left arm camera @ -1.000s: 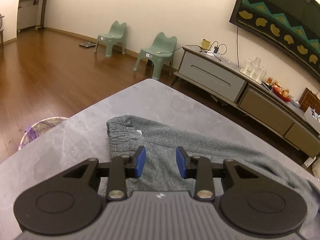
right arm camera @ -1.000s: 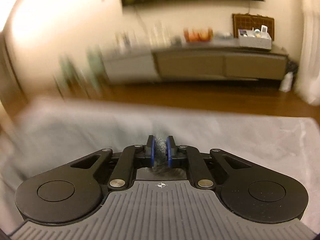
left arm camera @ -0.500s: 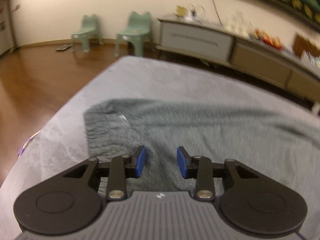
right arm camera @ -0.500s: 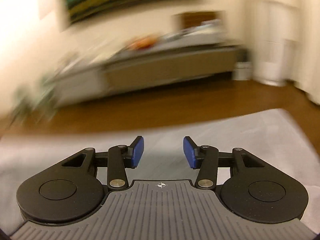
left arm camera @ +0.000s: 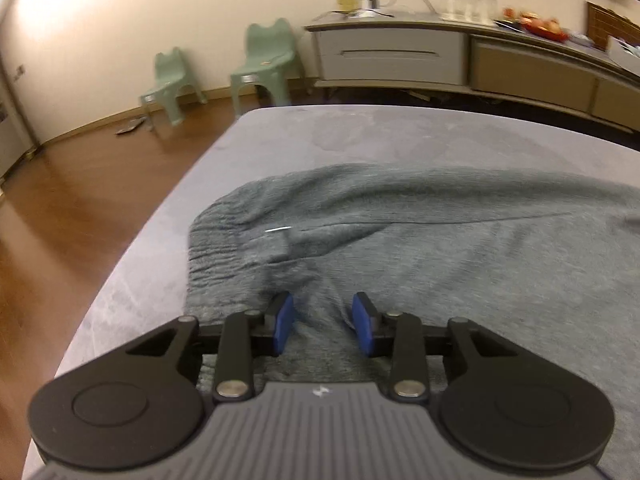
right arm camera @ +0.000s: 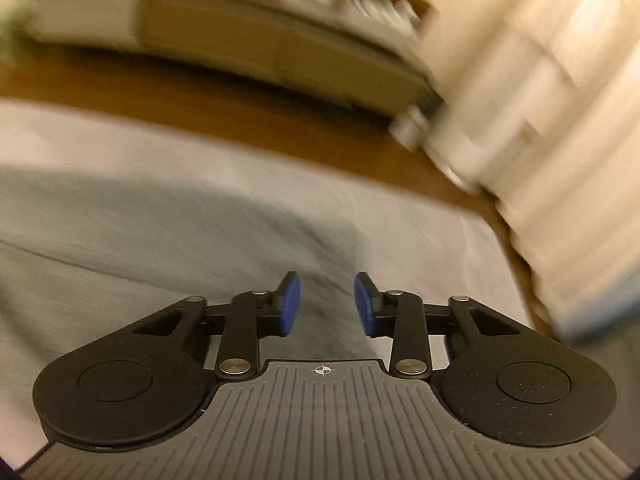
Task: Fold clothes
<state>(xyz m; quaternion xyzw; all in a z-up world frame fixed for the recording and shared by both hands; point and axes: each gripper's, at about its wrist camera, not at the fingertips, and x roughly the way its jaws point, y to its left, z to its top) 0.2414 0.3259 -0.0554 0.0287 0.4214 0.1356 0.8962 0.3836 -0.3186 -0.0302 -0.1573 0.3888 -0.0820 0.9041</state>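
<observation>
Grey knit trousers [left arm camera: 440, 240] lie flat on the grey table [left arm camera: 320, 136], with the gathered waistband [left arm camera: 216, 248] and a white label [left arm camera: 278, 231] at the left. My left gripper [left arm camera: 323, 326] hovers low over the cloth just behind the waistband, pads apart, gripping nothing. The right wrist view is blurred by motion. In it the trousers' leg end [right arm camera: 160, 240] reaches to below my right gripper [right arm camera: 327, 304], whose jaws are closing. Its pads are still apart and press on nothing, and the cloth's edge lies beneath the gap.
The table's left edge drops to a wooden floor [left arm camera: 80, 208]. Two green child chairs [left arm camera: 264, 64] and a long sideboard [left arm camera: 400, 56] stand by the far wall. A pale curtain [right arm camera: 540, 100] hangs past the table's right corner [right arm camera: 500, 264].
My right gripper let go of the pinched grey cloth, opened wide, then narrowed while swinging down towards the leg end. My left gripper sank closer to the waistband and rolled level.
</observation>
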